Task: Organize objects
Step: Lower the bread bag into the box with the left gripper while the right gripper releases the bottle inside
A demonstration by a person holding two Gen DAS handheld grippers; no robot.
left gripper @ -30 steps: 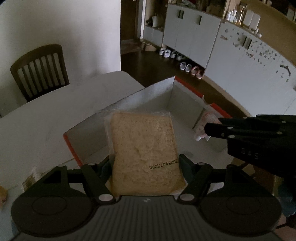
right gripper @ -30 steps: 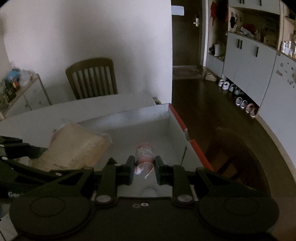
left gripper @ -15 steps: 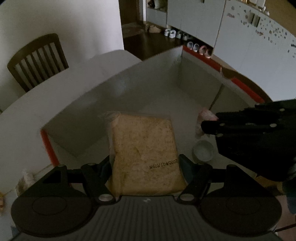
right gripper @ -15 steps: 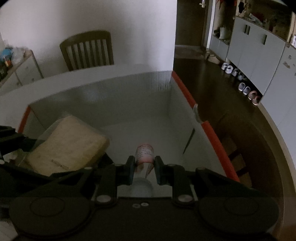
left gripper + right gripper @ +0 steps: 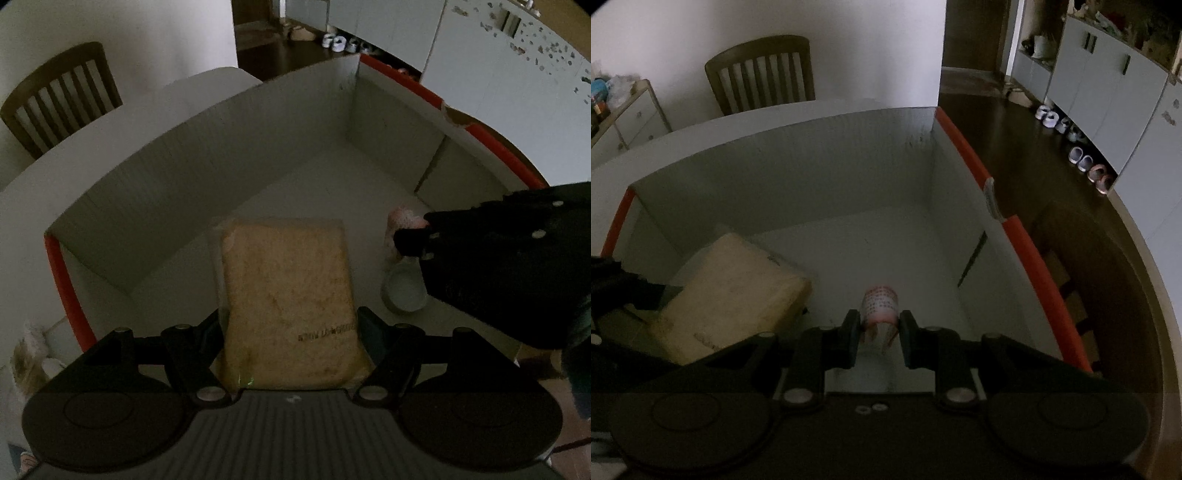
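A sealed clear bag of sliced bread (image 5: 288,306) is clamped by its lower sides between the two fingers of the left gripper (image 5: 291,332), its flat face turned up to the left wrist camera and a printed date stamp showing near its bottom right corner; the free end of the bag reaches out over the pale floor of an open cardboard box (image 5: 207,162). In the right wrist view the same loaf (image 5: 735,295) appears at the left, lying tilted low inside the box near its left wall, with the black frame of the left gripper around its near end. Just to its right, the right gripper (image 5: 879,334) is clenched on a small cup-like container with a pink and white printed label (image 5: 881,306), the two pads pressing on its sides close to the box floor; whether the cup touches the floor I cannot tell. From the left wrist view that cup (image 5: 404,273) shows as a pale round body with a pink end, half hidden behind the black body of the right gripper. The box has white inner walls and an orange-red rim (image 5: 1030,254), and both gripped items are well inside it. The box stands on a white table (image 5: 110,129). Beyond the table a dark wooden slatted chair (image 5: 764,70) stands against a white wall, and to the right a row of shoes (image 5: 1075,151) lines the dark floor below grey cabinets (image 5: 1108,81).
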